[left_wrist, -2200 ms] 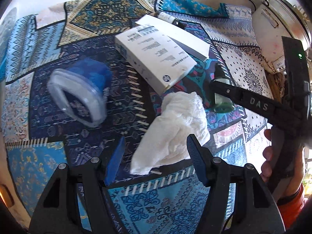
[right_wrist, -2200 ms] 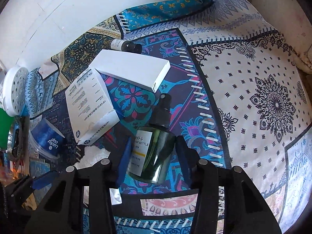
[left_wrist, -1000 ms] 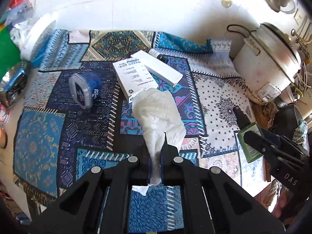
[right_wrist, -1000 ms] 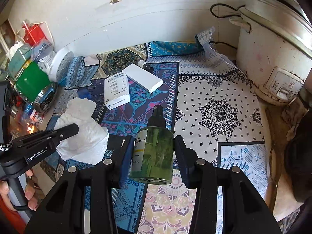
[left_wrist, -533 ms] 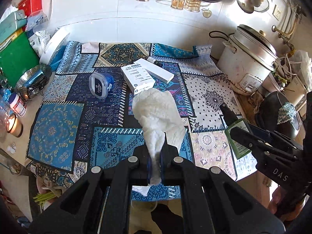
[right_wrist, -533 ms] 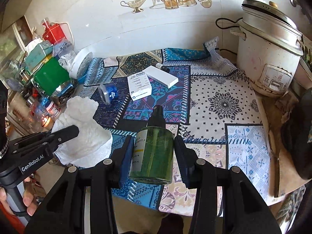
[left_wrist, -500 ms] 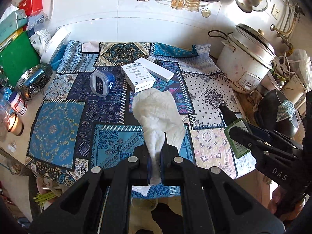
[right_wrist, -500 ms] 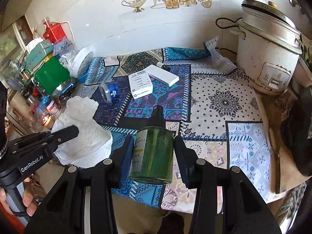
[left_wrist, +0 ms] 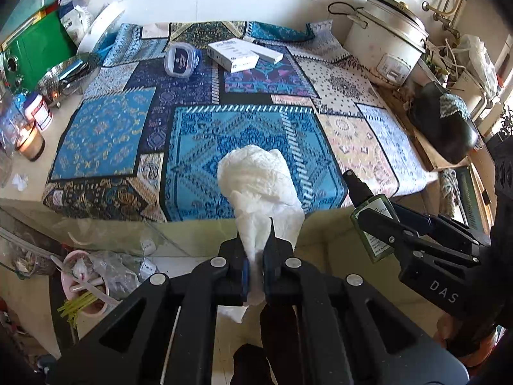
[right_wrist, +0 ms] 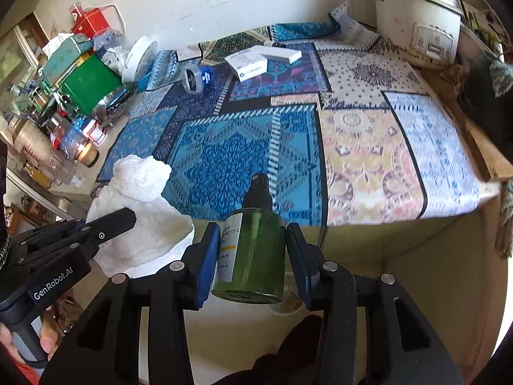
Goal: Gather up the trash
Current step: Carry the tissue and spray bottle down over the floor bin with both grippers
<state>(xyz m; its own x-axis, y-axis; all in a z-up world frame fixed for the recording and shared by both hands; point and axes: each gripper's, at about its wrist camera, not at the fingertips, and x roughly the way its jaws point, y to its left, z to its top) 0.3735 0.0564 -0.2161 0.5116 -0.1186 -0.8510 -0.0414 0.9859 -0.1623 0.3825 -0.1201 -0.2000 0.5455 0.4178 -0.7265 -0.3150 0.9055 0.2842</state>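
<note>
My left gripper [left_wrist: 255,256] is shut on a crumpled white paper towel [left_wrist: 259,183] and holds it in the air off the front edge of the table. The towel also shows in the right wrist view [right_wrist: 141,211]. My right gripper [right_wrist: 253,256] is shut on a green spray bottle [right_wrist: 253,250] with a black nozzle, held beside the towel, also off the table's front edge; the bottle also shows in the left wrist view [left_wrist: 372,221]. Far back on the patterned tablecloth [left_wrist: 224,134] lie two white boxes [left_wrist: 232,53] and a blue tub [left_wrist: 181,59] on its side.
A white rice cooker [left_wrist: 388,41] stands at the back right. Green tin, jars and a candle [left_wrist: 30,141] crowd the left edge. On the floor at lower left sits a pink bowl [left_wrist: 83,292] with scraps and plastic bags.
Both grippers have pulled back and away from the table with the towel and the bottle; the table now lies far ahead and the floor shows below.
</note>
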